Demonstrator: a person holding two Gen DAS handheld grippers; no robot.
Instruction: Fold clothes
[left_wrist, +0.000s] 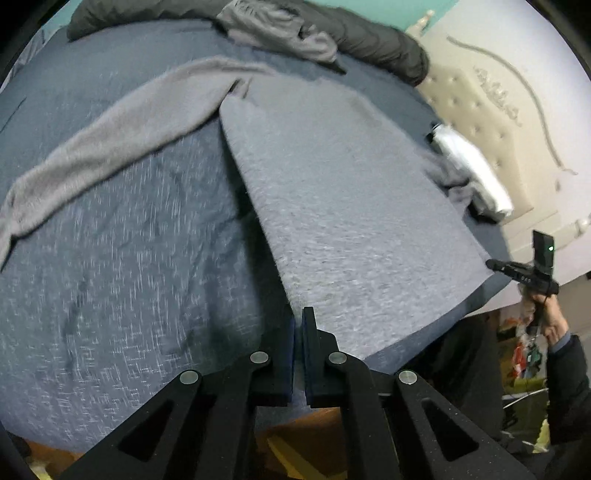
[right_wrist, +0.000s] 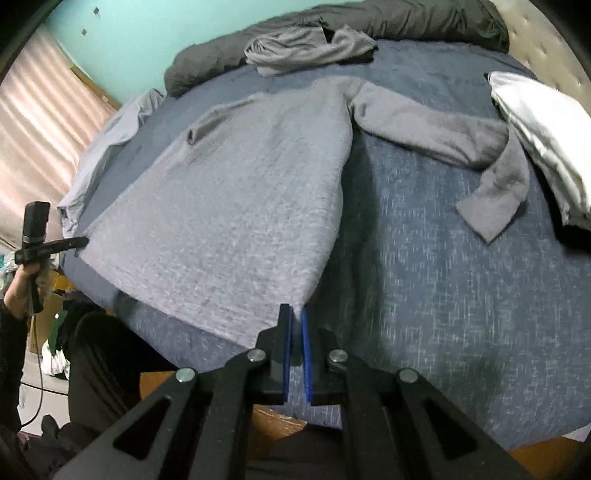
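A grey long-sleeved sweater (left_wrist: 351, 192) lies flat on the blue bedspread (left_wrist: 129, 277), its hem toward me. My left gripper (left_wrist: 299, 319) is shut on the hem's left corner, which is lifted a little off the bed. My right gripper (right_wrist: 295, 314) is shut on the hem's right corner of the same sweater (right_wrist: 240, 206). Each gripper also shows in the other view: the right gripper (left_wrist: 493, 264) at the far hem corner, the left gripper (right_wrist: 83, 242) likewise. One sleeve (left_wrist: 110, 147) trails out to the left. The other sleeve (right_wrist: 461, 144) runs right and bends down.
A dark duvet (right_wrist: 406, 18) and a crumpled grey garment (right_wrist: 303, 48) lie at the far side of the bed. A white folded cloth (right_wrist: 546, 133) sits by the tufted headboard (left_wrist: 472, 110). A pale blue cloth (right_wrist: 107, 140) lies at the left edge. Clutter covers the floor beside the bed.
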